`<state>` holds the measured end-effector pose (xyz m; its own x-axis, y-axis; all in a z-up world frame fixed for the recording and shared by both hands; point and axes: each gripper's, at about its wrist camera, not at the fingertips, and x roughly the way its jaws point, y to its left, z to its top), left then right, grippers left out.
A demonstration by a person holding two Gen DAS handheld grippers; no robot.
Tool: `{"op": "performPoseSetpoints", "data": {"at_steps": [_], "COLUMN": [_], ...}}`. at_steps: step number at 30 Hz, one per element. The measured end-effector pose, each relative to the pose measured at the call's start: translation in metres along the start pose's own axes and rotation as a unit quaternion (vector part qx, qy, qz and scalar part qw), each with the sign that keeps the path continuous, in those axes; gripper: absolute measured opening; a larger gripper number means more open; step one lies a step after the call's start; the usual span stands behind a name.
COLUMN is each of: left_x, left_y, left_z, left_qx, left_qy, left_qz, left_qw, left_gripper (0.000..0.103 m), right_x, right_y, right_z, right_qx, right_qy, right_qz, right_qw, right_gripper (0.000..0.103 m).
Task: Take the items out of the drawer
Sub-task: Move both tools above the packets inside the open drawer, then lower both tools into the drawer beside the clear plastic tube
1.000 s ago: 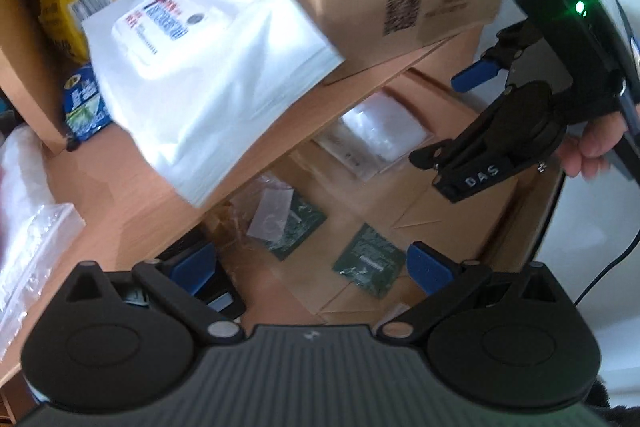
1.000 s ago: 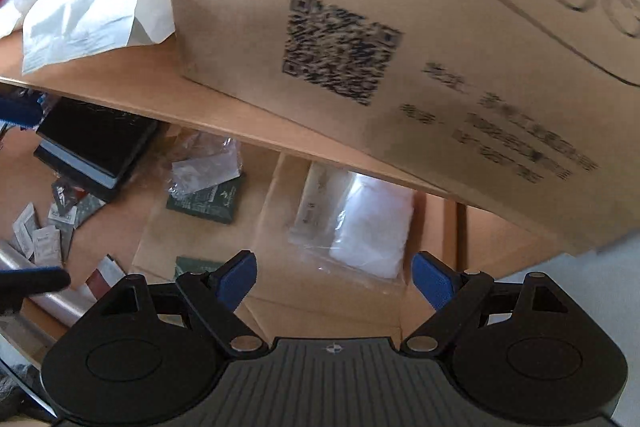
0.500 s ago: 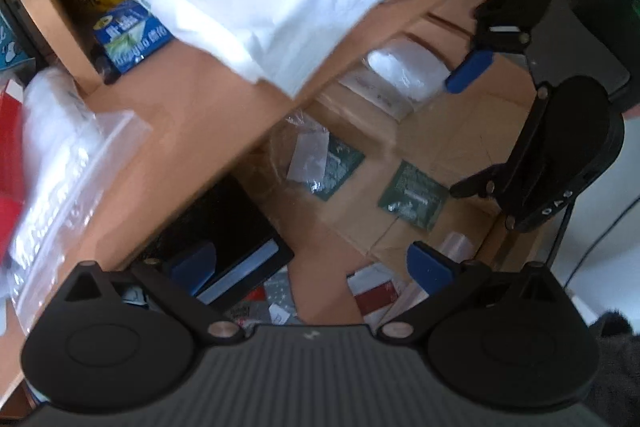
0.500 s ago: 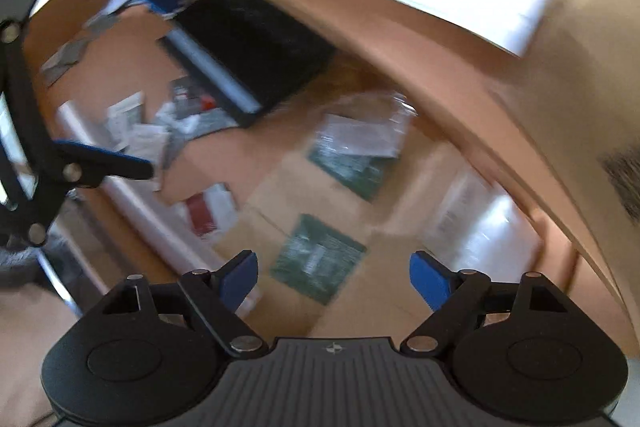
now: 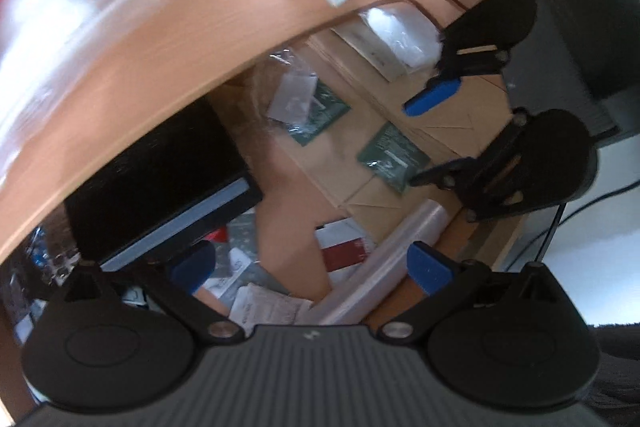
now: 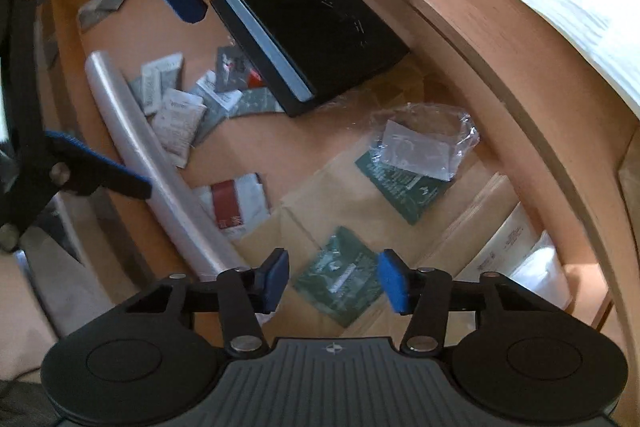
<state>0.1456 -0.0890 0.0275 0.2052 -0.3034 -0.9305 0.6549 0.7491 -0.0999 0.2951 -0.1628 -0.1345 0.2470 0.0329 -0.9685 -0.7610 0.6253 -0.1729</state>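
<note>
Both my tongs have swung off the desktop and down over the open drawer (image 6: 500, 39); my right gripper (image 6: 334, 281) is closing, empty, above the green sachet (image 6: 340, 279) on the brown envelopes by the drawer's front edge. My left gripper (image 5: 308, 265) hangs wide open, holding nothing. Flat foil on flat paper: my pads may skid or pinch an envelope too.

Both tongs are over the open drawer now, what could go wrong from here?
The right tongs are closing above the flat green packet; lying flush on brown envelopes, it may slip from the pads. The left tongs hang open close by, so the two could collide. The desktop edge overhangs the drawer and could catch a lift.
</note>
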Motion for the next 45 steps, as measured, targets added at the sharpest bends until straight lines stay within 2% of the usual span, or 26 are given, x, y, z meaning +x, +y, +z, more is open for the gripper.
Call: {"op": "performPoseSetpoints", "data": {"at_steps": [4, 9, 13, 16, 21, 24, 31, 33, 41, 45], "left_x": [0.007, 0.022, 0.031, 0.038, 0.042, 0.046, 0.058, 0.061, 0.069, 0.069], "left_y": [-0.006, 0.001, -0.006, -0.004, 0.000, 0.004, 0.015, 0.018, 0.024, 0.022], "left_z": [0.011, 0.012, 0.012, 0.011, 0.008, 0.005, -0.006, -0.008, -0.011, -0.012], "left_qx": [0.023, 0.026, 0.091, 0.107, 0.144, 0.150, 0.149, 0.152, 0.158, 0.168], "left_qy": [0.000, 0.035, 0.039, 0.046, 0.050, 0.056, 0.077, 0.081, 0.099, 0.095], "left_qz": [0.030, 0.018, 0.038, 0.032, 0.027, 0.025, 0.008, 0.001, -0.017, -0.014], "left_qw": [0.9993, 0.9989, 0.9943, 0.9926, 0.9880, 0.9868, 0.9859, 0.9851, 0.9822, 0.9811], "left_gripper": [0.103, 0.103, 0.103, 0.103, 0.103, 0.103, 0.103, 0.103, 0.103, 0.103], "right_x": [0.004, 0.013, 0.021, 0.023, 0.013, 0.015, 0.029, 0.032, 0.042, 0.044], "right_y": [-0.001, -0.001, 0.003, 0.005, 0.017, 0.022, 0.032, 0.034, 0.023, 0.029], "right_z": [-0.004, -0.003, 0.000, 0.000, 0.000, 0.005, 0.013, 0.014, 0.023, 0.024], "right_qx": [-0.055, -0.092, -0.117, -0.137, -0.201, -0.225, -0.284, -0.298, -0.292, -0.303], "right_qy": [-0.015, -0.008, -0.003, -0.013, -0.044, -0.031, 0.008, 0.012, 0.031, 0.041], "right_qz": [0.009, 0.028, 0.038, 0.054, 0.118, 0.137, 0.180, 0.190, 0.260, 0.277], "right_qw": [0.998, 0.995, 0.992, 0.989, 0.971, 0.964, 0.942, 0.936, 0.920, 0.911], "right_gripper": [0.049, 0.049, 0.049, 0.049, 0.047, 0.047, 0.035, 0.034, 0.033, 0.021]}}
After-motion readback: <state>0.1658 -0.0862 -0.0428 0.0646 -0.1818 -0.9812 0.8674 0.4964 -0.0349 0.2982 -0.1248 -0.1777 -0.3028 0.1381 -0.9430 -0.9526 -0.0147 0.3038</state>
